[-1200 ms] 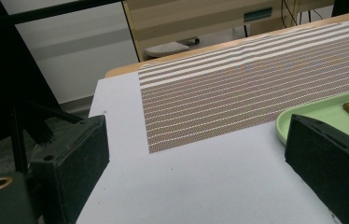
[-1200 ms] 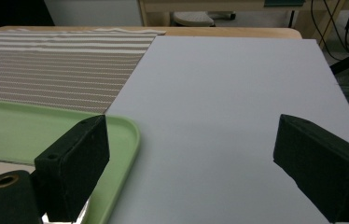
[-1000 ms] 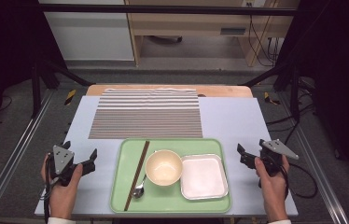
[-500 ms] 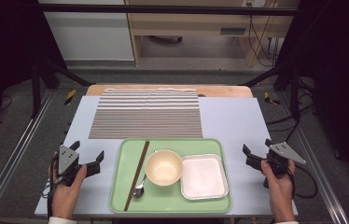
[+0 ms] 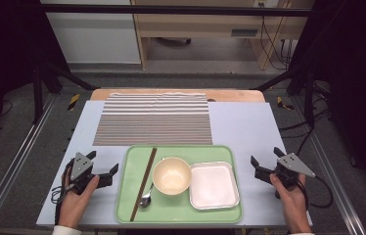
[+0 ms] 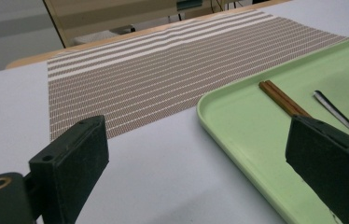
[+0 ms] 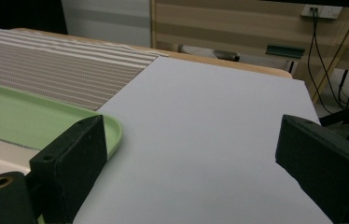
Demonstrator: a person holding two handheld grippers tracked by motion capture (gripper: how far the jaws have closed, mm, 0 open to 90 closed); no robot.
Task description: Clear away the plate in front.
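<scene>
On the green tray [image 5: 178,213] sit empty bowl [image 5: 171,175], square dish [image 5: 213,185], chopsticks [image 5: 144,182]; both grippers gape empty.

Each hand carries a black two-jaw gripper. The left gripper [image 5: 103,172] and the right gripper [image 5: 265,164] each bear a grey three-cornered plate on top, with small dark screw heads at its corners. A black cable trails from each one, looping beside the wrist. In the gripper views the jaws are blocky, matt black pads with flat faces, and a brass-coloured ringed hole sits in the black body at the lower left. A white cuff [image 5: 66,229] shows at the left wrist.
</scene>
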